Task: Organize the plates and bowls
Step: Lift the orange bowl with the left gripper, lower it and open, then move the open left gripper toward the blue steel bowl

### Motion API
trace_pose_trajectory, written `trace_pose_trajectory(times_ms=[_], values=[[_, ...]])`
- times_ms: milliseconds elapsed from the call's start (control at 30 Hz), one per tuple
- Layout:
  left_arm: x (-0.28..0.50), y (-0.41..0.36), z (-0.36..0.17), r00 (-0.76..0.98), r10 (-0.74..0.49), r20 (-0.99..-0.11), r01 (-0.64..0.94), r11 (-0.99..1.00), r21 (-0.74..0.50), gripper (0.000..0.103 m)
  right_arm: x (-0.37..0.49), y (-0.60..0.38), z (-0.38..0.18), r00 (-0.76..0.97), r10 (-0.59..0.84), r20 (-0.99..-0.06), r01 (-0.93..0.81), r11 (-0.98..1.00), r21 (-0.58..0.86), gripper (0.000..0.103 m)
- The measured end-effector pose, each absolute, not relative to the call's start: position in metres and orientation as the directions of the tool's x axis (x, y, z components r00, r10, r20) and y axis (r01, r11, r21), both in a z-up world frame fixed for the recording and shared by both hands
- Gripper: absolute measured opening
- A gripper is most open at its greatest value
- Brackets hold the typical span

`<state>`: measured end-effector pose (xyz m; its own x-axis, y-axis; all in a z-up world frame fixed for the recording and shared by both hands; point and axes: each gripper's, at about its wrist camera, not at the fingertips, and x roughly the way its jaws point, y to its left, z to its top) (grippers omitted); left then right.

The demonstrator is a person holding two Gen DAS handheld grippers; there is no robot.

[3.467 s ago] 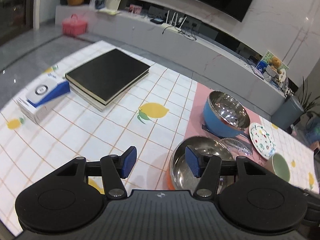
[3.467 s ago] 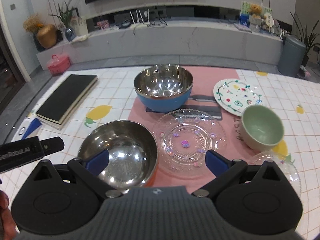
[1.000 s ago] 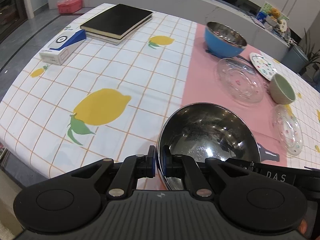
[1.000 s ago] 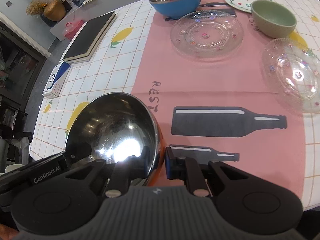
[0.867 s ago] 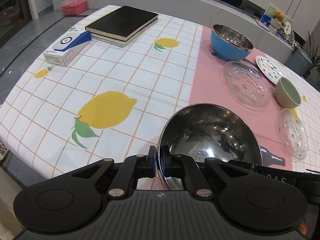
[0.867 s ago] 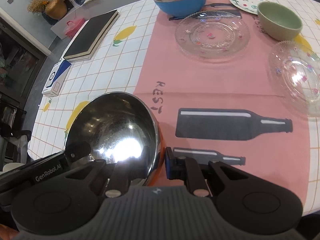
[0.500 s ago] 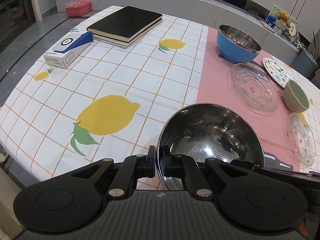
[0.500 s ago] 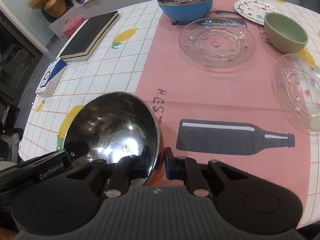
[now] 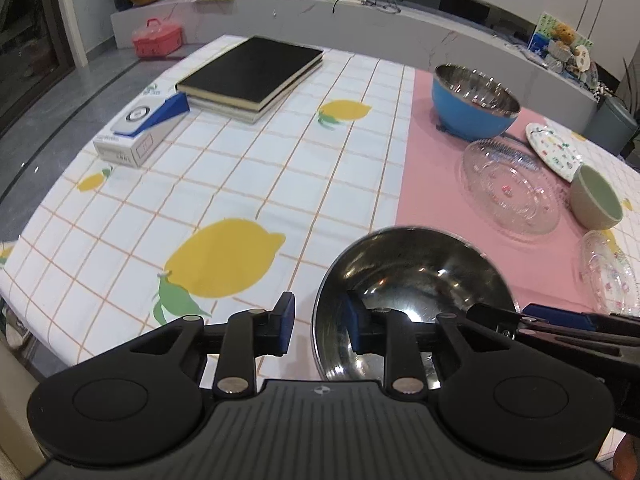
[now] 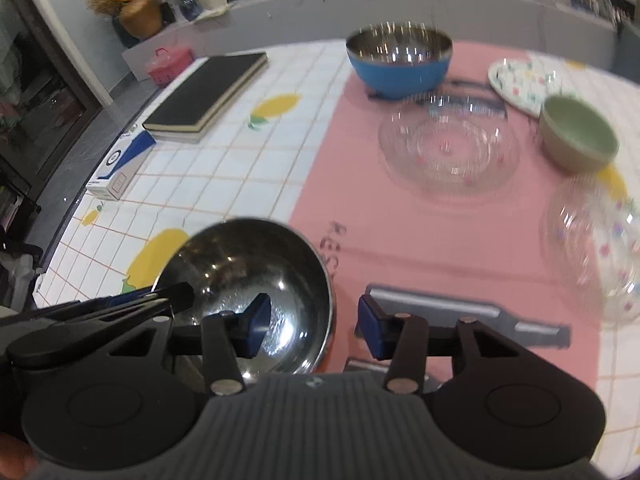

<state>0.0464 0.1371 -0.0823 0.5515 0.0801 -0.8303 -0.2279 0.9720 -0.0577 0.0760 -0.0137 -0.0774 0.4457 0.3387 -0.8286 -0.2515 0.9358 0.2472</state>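
A steel bowl with an orange outside (image 9: 416,280) (image 10: 248,268) sits at the table's near edge. My left gripper (image 9: 318,326) is open, its pads on either side of the bowl's left rim. My right gripper (image 10: 314,326) is open, its pads on either side of the right rim. A blue steel bowl (image 9: 474,100) (image 10: 400,62) stands at the far end of the pink mat. A large clear glass plate (image 9: 510,186) (image 10: 448,150), a green bowl (image 9: 596,198) (image 10: 578,138), a patterned white plate (image 9: 554,150) (image 10: 520,80) and a small clear plate (image 9: 610,272) (image 10: 596,236) lie to the right.
A black book (image 9: 252,72) and a white and blue box (image 9: 140,130) lie on the lemon-patterned cloth (image 9: 224,184) at the far left. The table's near edge (image 9: 24,312) runs close below the grippers. A low grey bench runs behind the table.
Both grippers were shut on the steel bowl's rim and have opened their jaws. The bowl has come down at the table's near edge. The right wrist view is blurred by motion.
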Motion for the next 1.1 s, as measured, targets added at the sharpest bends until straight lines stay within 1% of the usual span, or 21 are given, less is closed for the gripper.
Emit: trace_pose_trajectory(times_ms=[67,300,500,733,900,1100], values=[[0.045,0.134,-0.074,0.568,0.084,-0.818,-0.217,0.975,-0.050,0.034,0.075,-0.018,-0.071,0.460,0.335,-0.822,-0.250,0.937,0.242,0.052],[0.044,0.118,-0.042,0.633,0.071,-0.771,-0.174,0.983,-0.052,0.036,0.073,-0.048,-0.051,0.513,0.313,-0.799,-0.217,0.948,0.232,0.054],[0.047,0.092,-0.023,0.674,0.012,-0.739,-0.114,0.990,-0.087,0.036,0.074,-0.080,-0.038,0.556,0.283,-0.782,-0.164,0.959,0.230,0.054],[0.057,0.058,-0.017,0.675,-0.047,-0.736,-0.055,0.992,-0.113,0.036,0.077,-0.118,-0.027,0.594,0.245,-0.767,-0.102,0.968,0.230,0.055],[0.066,0.032,-0.017,0.666,-0.069,-0.743,-0.018,0.994,-0.107,0.036,0.081,-0.144,-0.023,0.614,0.225,-0.756,-0.069,0.970,0.232,0.059],[0.077,0.004,-0.016,0.659,-0.099,-0.746,0.027,0.994,-0.108,0.036,0.087,-0.172,-0.023,0.627,0.204,-0.752,-0.030,0.971,0.239,0.060]])
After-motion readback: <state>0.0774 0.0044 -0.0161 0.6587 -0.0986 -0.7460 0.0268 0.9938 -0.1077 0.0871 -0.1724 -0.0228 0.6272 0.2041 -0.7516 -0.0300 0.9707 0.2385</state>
